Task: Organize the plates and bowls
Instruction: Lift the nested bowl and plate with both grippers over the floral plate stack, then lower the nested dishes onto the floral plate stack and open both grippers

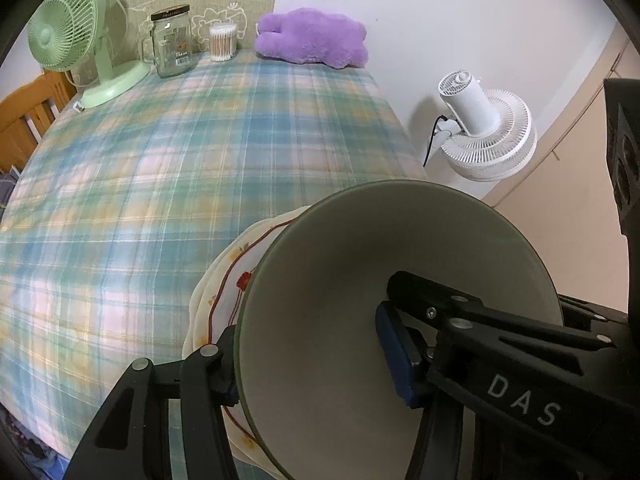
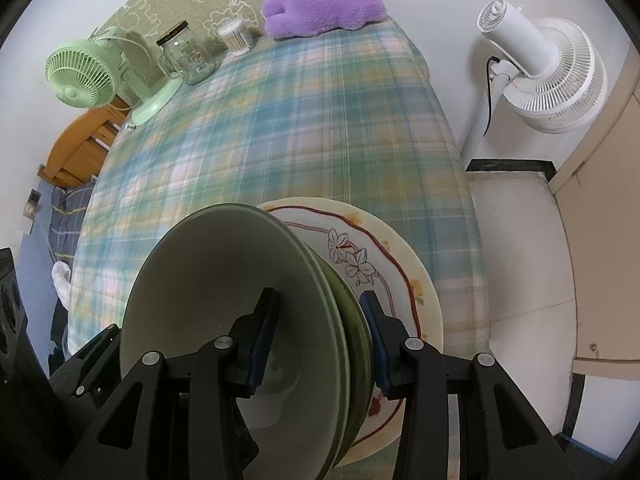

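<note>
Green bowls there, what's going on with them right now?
Both grippers hold green bowls by the rim over the floral plate at the near edge of the plaid table. The left gripper pinches one green bowl; the right gripper clamps what looks like a nested bowl stack. Whether either touches the plate is unclear.

I see a tabletop (image 1: 168, 184) covered by a plaid cloth in blue, green and pink. Along its far edge, from left to right, stand a green desk fan (image 1: 76, 36), a glass jar (image 1: 172, 42) with a dark lid, a tub of cotton swabs (image 1: 223, 42) and a purple plush toy (image 1: 312, 38). A white floor fan (image 2: 540, 72) stands beside the tabletop on the right, against the wall.
</note>
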`<state>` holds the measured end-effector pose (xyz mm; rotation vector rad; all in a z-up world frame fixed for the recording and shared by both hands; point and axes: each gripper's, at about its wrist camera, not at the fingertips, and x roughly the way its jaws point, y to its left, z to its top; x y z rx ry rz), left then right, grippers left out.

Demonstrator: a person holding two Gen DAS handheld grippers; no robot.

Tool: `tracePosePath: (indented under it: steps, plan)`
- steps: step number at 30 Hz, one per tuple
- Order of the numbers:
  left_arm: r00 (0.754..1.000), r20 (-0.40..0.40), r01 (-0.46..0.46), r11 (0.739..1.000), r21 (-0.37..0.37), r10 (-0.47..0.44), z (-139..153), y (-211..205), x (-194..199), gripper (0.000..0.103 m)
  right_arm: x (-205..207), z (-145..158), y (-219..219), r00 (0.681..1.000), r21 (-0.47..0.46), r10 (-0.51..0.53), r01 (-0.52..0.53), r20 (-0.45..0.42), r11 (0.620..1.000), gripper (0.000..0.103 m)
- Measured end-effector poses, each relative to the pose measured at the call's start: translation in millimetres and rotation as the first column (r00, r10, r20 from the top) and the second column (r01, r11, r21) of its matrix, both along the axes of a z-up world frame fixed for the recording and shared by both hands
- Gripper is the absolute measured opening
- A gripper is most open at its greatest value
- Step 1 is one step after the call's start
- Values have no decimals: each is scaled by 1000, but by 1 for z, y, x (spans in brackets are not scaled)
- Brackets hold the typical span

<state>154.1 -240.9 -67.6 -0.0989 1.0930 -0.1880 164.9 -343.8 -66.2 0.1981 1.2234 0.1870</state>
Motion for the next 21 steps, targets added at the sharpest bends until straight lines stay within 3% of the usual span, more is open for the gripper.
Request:
tracePosePath:
  steps: [8,13,16,21]
  plan:
    - [1000,0,1,999,33,-1,1,-2,-2,55,-1,-5,-6,1000,42,6,-7,9,999,50]
    - [1000,15,0,1000,25,-1,7,2,-7,76,-6,2,-3,999,-2,9,-9,47,1000,54]
    - [999,42,-9,1000,26,8,16,8,-11,88,-10,8,-4,997,-28,-23,25,71,999,70]
    - [993,115,2,1000,31,-5,35,16,-18,95,-18,30,-1,987,-56,-55,64,149,996,78]
